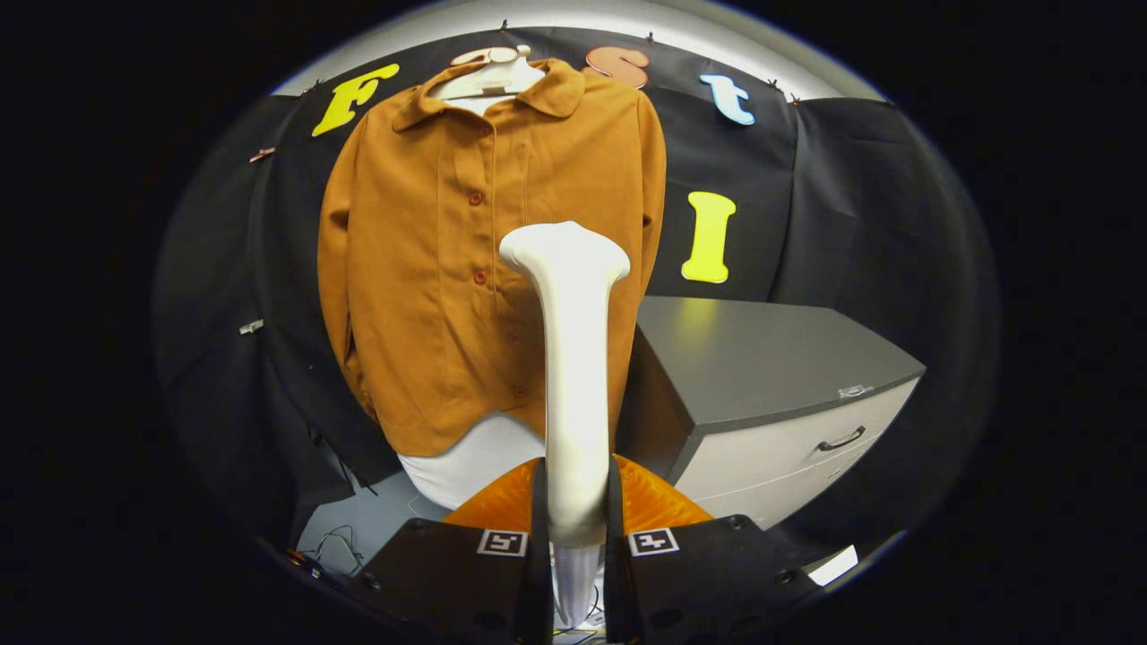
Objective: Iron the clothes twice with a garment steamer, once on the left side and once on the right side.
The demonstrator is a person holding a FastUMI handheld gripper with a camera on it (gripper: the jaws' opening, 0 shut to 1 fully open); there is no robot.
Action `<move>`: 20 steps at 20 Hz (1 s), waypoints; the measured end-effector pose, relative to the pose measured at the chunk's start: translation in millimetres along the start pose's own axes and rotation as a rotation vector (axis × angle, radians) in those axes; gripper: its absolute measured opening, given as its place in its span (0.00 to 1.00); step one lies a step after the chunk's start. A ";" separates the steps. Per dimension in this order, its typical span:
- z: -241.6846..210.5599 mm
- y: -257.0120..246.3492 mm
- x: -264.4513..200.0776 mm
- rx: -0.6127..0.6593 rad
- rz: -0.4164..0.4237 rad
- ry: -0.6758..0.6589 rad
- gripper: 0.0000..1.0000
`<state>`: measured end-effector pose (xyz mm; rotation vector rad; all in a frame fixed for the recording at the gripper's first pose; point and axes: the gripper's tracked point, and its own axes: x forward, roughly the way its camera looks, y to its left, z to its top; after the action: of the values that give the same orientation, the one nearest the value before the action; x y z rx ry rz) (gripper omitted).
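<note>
gripping steamer (573,358) — gripper (573,528) clamped

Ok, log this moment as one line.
gripper shut on steamer | steamer head upright before shirt front | cabinet beside shirt

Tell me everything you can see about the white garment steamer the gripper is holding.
The garment steamer is a smooth, off-white, plastic-looking wand, held upright. Its slim handle is clamped between the two fingers of the gripper, both pressing on it. The neck rises and flares into a wider, rounded head, which stands in front of the brown shirt beside the button line. Whether the head touches the cloth cannot be told. An orange translucent part shows behind the handle's base.
</note>
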<state>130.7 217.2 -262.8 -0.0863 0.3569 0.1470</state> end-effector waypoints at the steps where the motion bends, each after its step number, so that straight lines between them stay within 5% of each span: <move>1: 10.3 -0.6 -7.4 0.005 -0.001 -0.022 0.26; 13: 162.2 41.7 -81.3 0.008 0.023 -0.317 0.26; 20: 192.2 107.8 -80.3 -0.038 0.067 -0.376 0.26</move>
<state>104.8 334.3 -61.2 -0.0825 -0.0179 0.2318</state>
